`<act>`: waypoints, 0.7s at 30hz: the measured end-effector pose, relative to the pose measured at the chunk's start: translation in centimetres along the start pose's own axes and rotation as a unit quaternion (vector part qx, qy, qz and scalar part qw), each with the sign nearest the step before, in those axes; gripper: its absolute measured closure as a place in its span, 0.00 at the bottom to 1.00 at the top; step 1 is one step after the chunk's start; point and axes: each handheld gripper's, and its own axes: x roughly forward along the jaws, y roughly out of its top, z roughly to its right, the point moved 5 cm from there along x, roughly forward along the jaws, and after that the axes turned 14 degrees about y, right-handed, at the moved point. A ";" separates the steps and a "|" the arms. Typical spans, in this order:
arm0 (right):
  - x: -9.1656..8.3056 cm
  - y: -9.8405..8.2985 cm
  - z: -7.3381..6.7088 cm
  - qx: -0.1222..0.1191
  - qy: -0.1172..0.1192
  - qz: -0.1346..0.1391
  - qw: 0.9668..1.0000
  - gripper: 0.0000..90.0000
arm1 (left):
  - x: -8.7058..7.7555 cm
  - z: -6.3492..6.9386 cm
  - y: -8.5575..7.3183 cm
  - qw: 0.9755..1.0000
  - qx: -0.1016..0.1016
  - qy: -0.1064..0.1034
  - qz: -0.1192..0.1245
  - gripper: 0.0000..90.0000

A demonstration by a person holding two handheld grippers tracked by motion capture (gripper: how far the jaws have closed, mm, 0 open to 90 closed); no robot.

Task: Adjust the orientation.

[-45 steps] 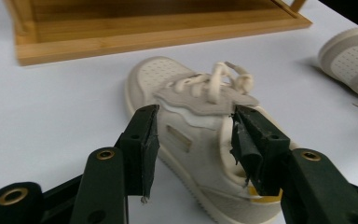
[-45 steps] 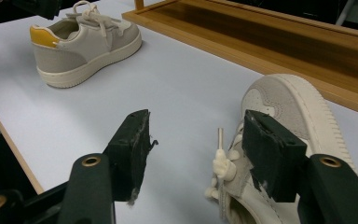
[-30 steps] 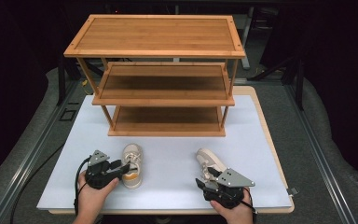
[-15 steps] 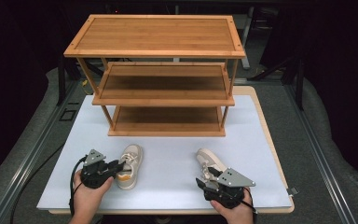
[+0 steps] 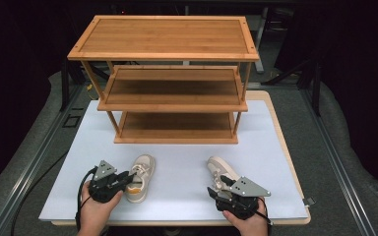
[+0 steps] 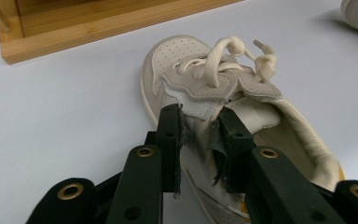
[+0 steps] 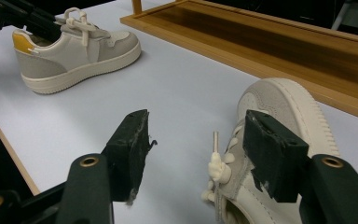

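High view shows two cream lace-up sneakers, one three-tier bamboo shelf rack [image 5: 170, 78]; left gripper [image 5: 122, 180] pinches left sneaker [image 5: 139, 178] collar; right gripper [image 5: 220, 193] gapes beside right sneaker [image 5: 220, 172].

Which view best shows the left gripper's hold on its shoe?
The left gripper view: the left gripper pinches the shoe's tongue. The high view shows it small; the right gripper view shows it far off.

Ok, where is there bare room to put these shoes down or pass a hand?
All three tiers of the wooden rack are bare. The white mat is free between the left shoe and right shoe, and in the strip before the rack. The near edge is crowded: left tool and right tool sit at the shoes.
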 end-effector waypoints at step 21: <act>-1.2 -0.1 1.0 -0.008 -0.041 -0.018 0.999 0.46 | 0.1 -0.6 -0.4 0.999 -0.047 -0.019 0.009 0.52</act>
